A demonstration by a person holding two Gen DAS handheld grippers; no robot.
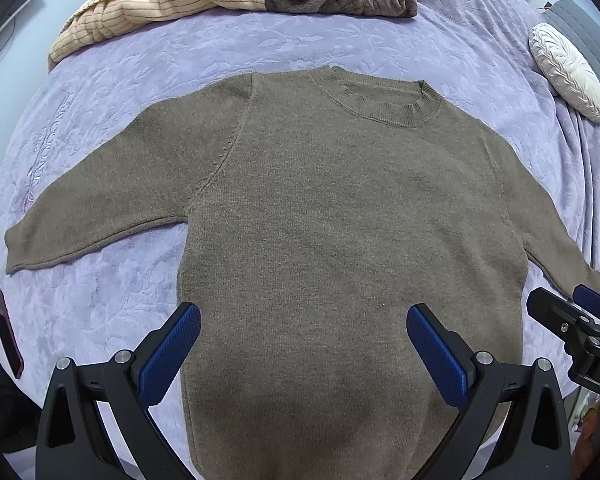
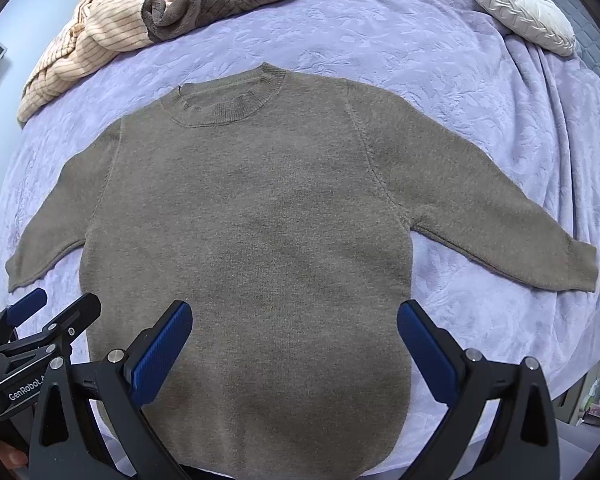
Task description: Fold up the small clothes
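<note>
1. Starting at your left: the sweater's (image 1: 320,220) left sleeve (image 1: 84,216) lies spread flat on the purple bedspread (image 1: 148,76), cuff towards the bed's edge, with a dark phone (image 1: 7,334) near it. Judged thin and limp here; take the cuff edge, or the shoulder seam where the knit doubles.
2. Left tool (image 1: 303,344): jaws spread wide, nothing held, hovering above the lower body of the sweater. Whether the blue pads (image 1: 168,354) touch the cloth cannot be told.
3. Centre: the sweater lies face up, neckband (image 1: 384,102) away from you, hem nearest. Brown knit, judged soft, light, stretchy and not slippery on the plush cover; a pinch will likely drag both layers, so grip at hem corners or side seams, not mid-panel.
4. Right tool (image 2: 295,340): likewise released and empty, over the hem area.
5. Right sleeve (image 2: 500,220): flat, angled outward, cuff free. Same handling.
6. Far edge: striped and grey garments (image 2: 160,12) piled, white cushion (image 2: 520,6) at right, all well apart from the sweater.
</note>
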